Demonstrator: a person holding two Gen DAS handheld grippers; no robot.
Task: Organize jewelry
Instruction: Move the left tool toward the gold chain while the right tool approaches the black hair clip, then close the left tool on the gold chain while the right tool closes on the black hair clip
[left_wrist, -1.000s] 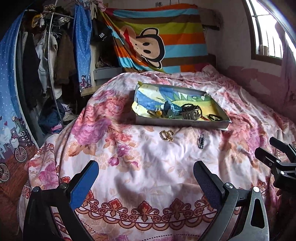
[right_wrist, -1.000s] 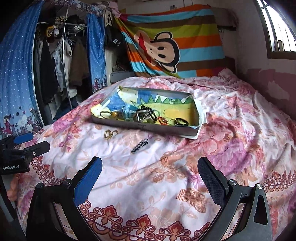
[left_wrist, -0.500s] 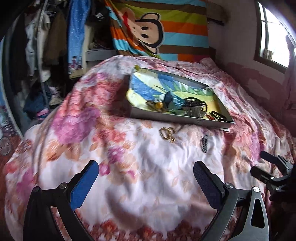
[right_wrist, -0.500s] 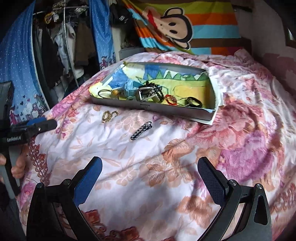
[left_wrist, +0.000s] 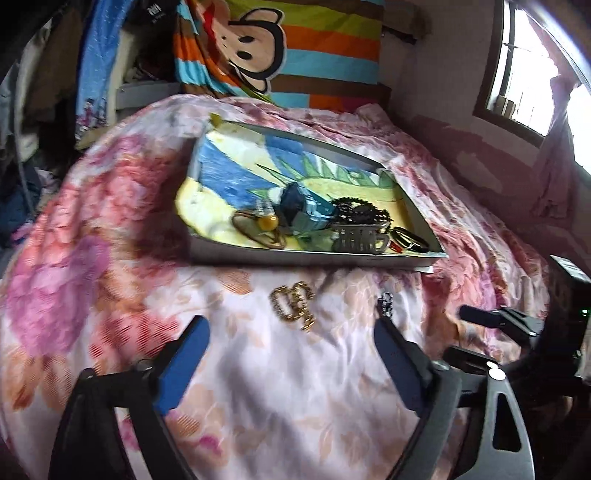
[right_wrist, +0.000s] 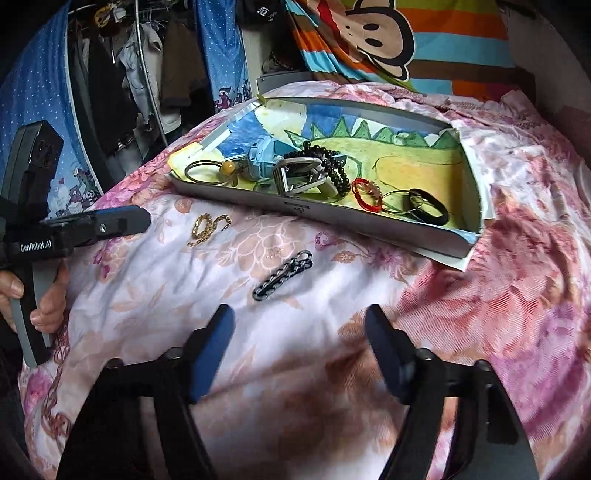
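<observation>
A grey tray (left_wrist: 306, 256) (right_wrist: 332, 216) lined with a painted paper sits on the floral bedspread and holds several pieces of jewelry, a buckle and rings. A gold chain (left_wrist: 293, 304) (right_wrist: 207, 227) lies on the spread just in front of the tray. A dark chain (right_wrist: 282, 275) (left_wrist: 386, 303) lies to its right. My left gripper (left_wrist: 291, 354) is open, just short of the gold chain. My right gripper (right_wrist: 301, 336) is open, just short of the dark chain. Both are empty.
The bed (left_wrist: 92, 266) fills both views. A clothes rack (right_wrist: 122, 74) stands at its left, a striped monkey blanket (left_wrist: 295, 44) hangs behind, a window (left_wrist: 517, 74) is at the right. The other gripper shows at each view's edge (left_wrist: 491, 321) (right_wrist: 92, 225).
Both grippers have moved forward and down toward the chains in front of the tray. The right gripper's jaws have narrowed a little. Nothing has been picked up.
</observation>
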